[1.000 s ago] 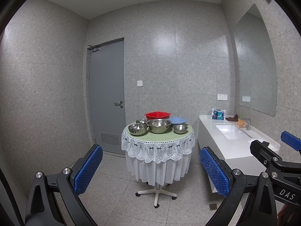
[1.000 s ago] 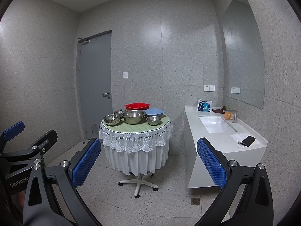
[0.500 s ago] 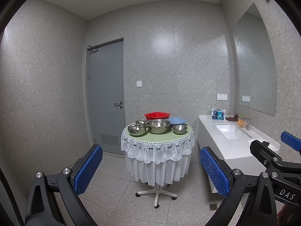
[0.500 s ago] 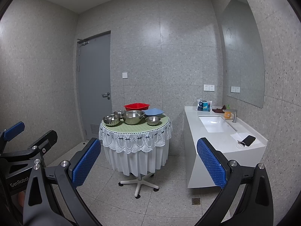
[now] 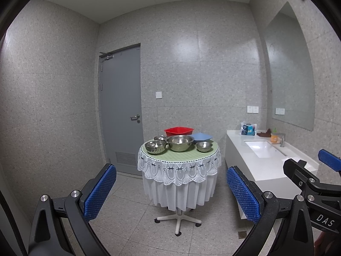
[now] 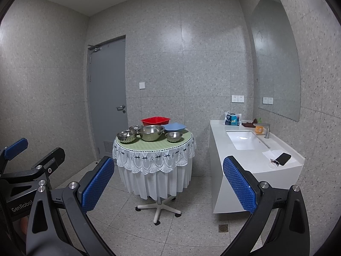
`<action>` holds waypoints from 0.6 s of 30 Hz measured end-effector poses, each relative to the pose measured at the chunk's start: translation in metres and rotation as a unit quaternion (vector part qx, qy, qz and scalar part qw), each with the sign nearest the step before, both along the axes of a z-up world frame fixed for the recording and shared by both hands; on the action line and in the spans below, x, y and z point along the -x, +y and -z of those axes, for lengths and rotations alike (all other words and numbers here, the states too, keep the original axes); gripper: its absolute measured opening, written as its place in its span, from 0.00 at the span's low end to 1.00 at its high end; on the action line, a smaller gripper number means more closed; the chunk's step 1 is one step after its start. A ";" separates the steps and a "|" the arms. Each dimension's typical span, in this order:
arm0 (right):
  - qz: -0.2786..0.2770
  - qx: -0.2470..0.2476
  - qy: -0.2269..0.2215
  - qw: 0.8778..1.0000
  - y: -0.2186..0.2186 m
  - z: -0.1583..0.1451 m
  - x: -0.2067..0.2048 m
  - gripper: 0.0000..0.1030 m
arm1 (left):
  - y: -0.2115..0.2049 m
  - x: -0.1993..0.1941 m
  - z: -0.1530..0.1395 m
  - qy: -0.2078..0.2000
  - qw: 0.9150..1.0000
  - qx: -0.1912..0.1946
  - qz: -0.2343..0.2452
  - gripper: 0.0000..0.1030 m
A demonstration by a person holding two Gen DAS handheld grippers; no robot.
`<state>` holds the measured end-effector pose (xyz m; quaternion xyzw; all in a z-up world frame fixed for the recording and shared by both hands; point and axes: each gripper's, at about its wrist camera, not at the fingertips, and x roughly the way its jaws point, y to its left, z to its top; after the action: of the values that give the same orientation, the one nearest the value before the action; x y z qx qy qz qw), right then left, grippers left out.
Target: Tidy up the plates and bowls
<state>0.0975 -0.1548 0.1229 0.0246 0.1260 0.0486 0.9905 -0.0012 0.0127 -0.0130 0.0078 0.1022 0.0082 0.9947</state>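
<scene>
A small round table (image 5: 179,160) (image 6: 153,149) with a green cloth and white lace skirt stands across the room. On it are a large steel bowl (image 5: 180,143) (image 6: 151,132), a ribbed steel bowl (image 5: 155,147) (image 6: 126,137) at left, a small steel bowl (image 5: 204,146) (image 6: 173,137) at right, another small steel bowl (image 5: 160,137) behind, a red basin (image 5: 179,131) (image 6: 155,120) and a blue plate (image 5: 201,137) (image 6: 174,127). My left gripper (image 5: 170,192) and right gripper (image 6: 166,189) are both open, empty and far from the table.
A white vanity counter with a sink (image 5: 264,149) (image 6: 245,143) runs along the right wall, with a phone (image 6: 283,159) and small items on it. A grey door (image 5: 121,111) is at back left. The table stands on a wheeled base (image 6: 157,209). A floor drain (image 6: 223,227) sits near the counter.
Both views have shifted only slightly; the table sits a touch further left in frame. Both grippers stay open.
</scene>
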 end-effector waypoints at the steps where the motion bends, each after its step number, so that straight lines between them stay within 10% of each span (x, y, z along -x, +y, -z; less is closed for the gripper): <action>1: -0.001 0.000 0.001 1.000 0.000 0.000 -0.001 1.00 | 0.000 0.000 0.000 0.000 1.000 0.000 0.000 0.99; 18: -0.007 -0.004 0.022 1.000 -0.007 -0.004 -0.026 1.00 | -0.005 -0.022 -0.013 0.027 1.000 -0.003 -0.004 0.99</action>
<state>0.1240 -0.1617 0.1274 0.0288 0.1478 0.0555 0.9870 0.0209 0.0072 0.0000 0.0104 0.1292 0.0125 0.9915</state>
